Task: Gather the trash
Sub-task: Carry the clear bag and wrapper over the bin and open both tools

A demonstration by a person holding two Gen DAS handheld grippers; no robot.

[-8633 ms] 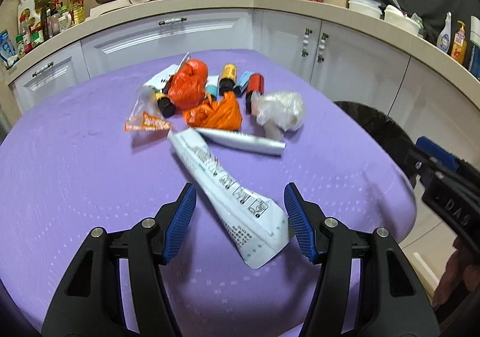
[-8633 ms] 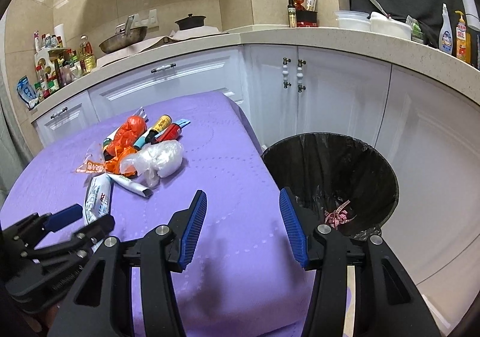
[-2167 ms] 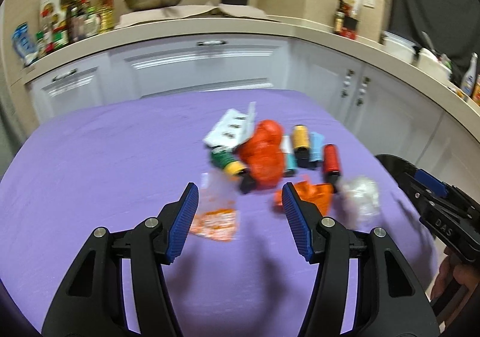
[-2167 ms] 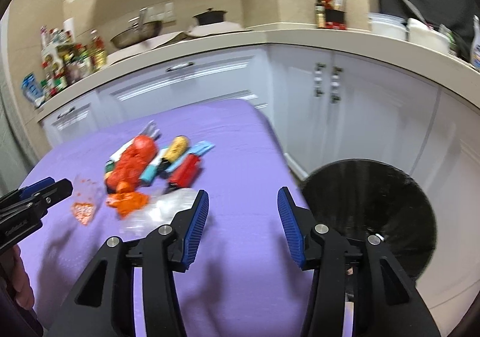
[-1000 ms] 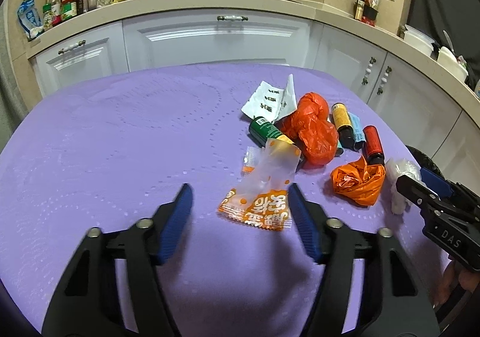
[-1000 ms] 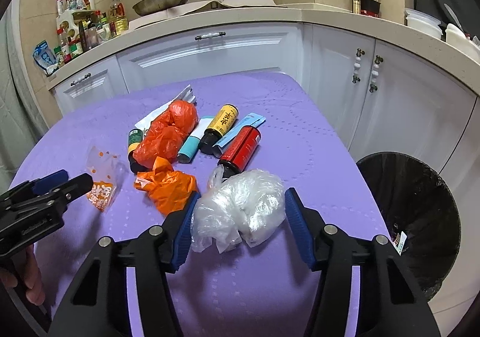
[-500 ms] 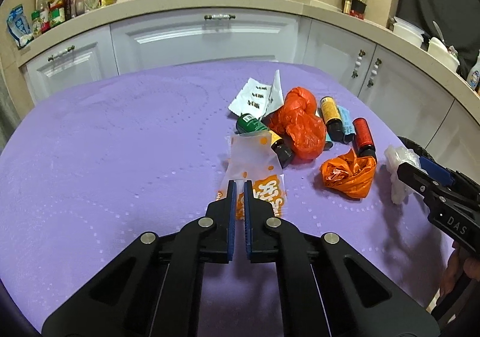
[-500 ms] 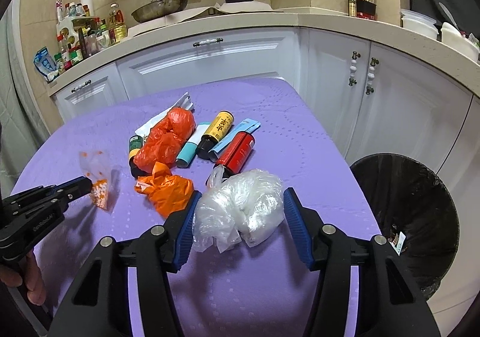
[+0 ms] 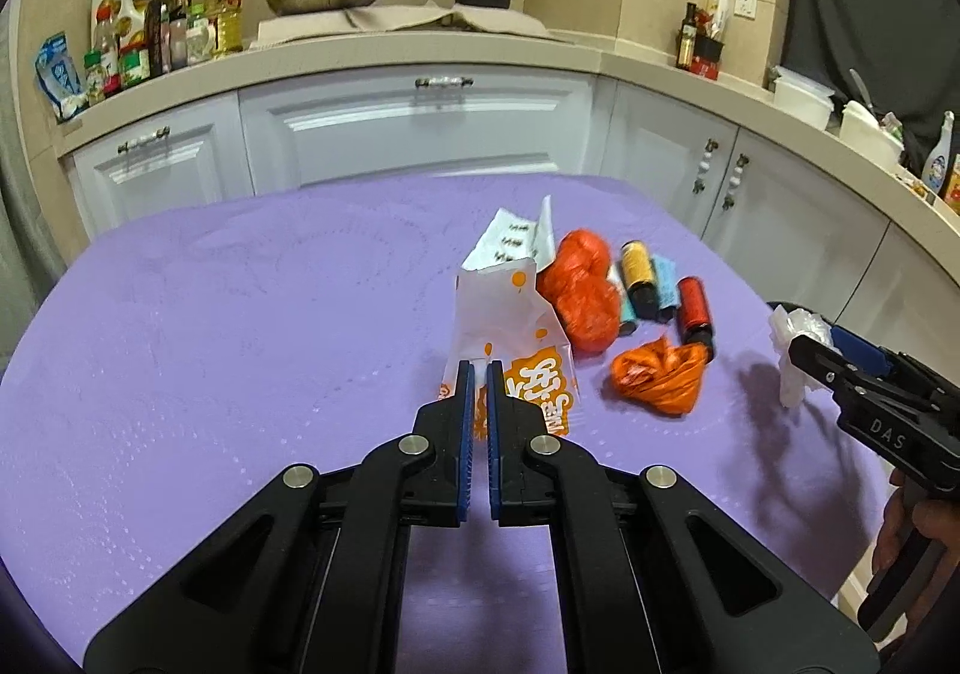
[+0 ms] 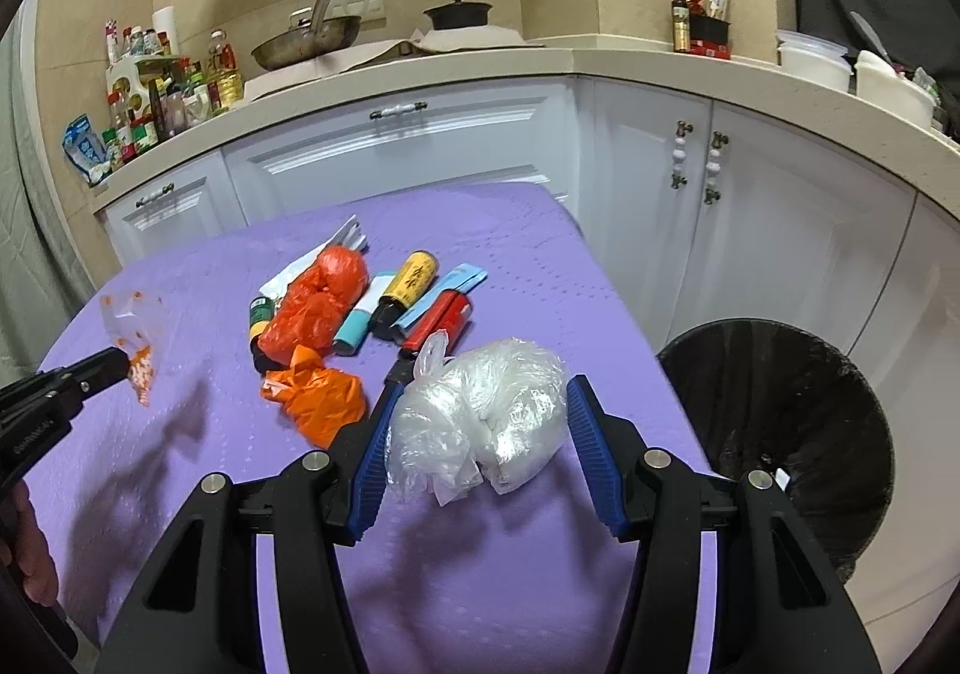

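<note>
At the centre of the left wrist view, the left gripper [image 9: 479, 374] pinches the lower edge of the orange-and-clear snack wrapper [image 9: 510, 338], which stands up off the purple table [image 9: 240, 344]. Low in the right wrist view, the right gripper [image 10: 477, 422] clasps the crumpled clear plastic bag [image 10: 486, 410] between its blue pads. Right of it sits the black bin [image 10: 792, 434], the remaining litter lying upper left of the bag.

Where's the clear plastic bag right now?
The clear plastic bag sits bunched between the right gripper jaws in the right wrist view, just in front of the red bottle, with the black trash bin off the table edge to its right.
</note>
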